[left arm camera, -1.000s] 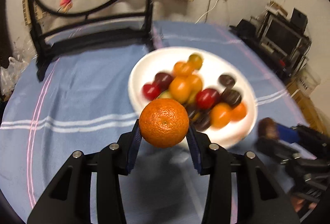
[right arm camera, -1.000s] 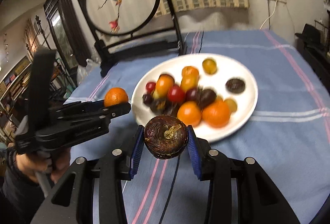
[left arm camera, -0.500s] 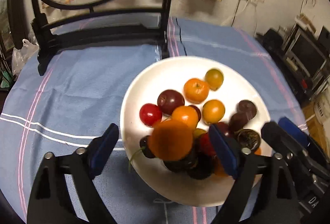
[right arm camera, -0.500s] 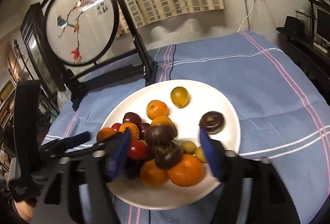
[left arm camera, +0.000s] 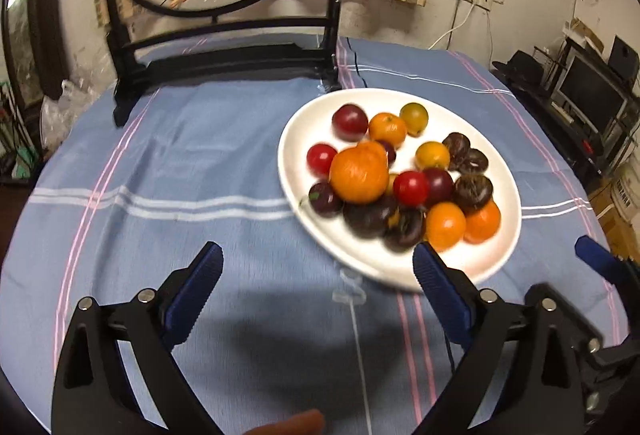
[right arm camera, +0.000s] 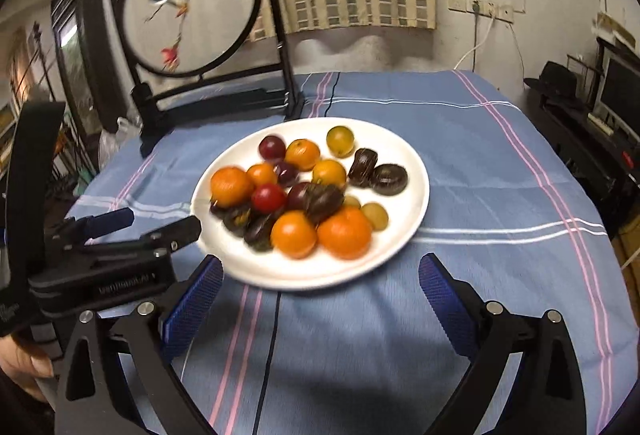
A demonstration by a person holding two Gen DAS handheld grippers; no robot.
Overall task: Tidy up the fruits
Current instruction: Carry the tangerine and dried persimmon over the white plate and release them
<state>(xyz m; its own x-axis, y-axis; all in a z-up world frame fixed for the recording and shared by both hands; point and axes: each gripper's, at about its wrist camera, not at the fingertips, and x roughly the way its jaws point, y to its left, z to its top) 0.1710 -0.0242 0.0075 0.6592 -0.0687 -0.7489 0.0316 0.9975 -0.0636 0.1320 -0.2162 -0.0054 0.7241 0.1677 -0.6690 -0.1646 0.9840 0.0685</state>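
Note:
A white plate on the blue cloth holds a heap of several fruits: mandarins, red and yellow cherry tomatoes, dark plums and passion fruits. The large mandarin lies on the left of the heap. The dark passion fruit rests in the middle. My left gripper is back from the plate's near edge, its jaws opening, nothing between them. My right gripper hangs in front of the plate, jaws opening too, empty. Each shows in the other's view: the left gripper, the right gripper.
A round embroidered screen on a black stand occupies the table's far left. The blue striped tablecloth covers the round table. Dark shelves with a monitor stand off the right edge. A hand grips the left tool.
Both grippers went from shut on fruit to wide open. The mandarin and the passion fruit dropped onto the heap on the plate. Both grippers then drew back toward the near side.

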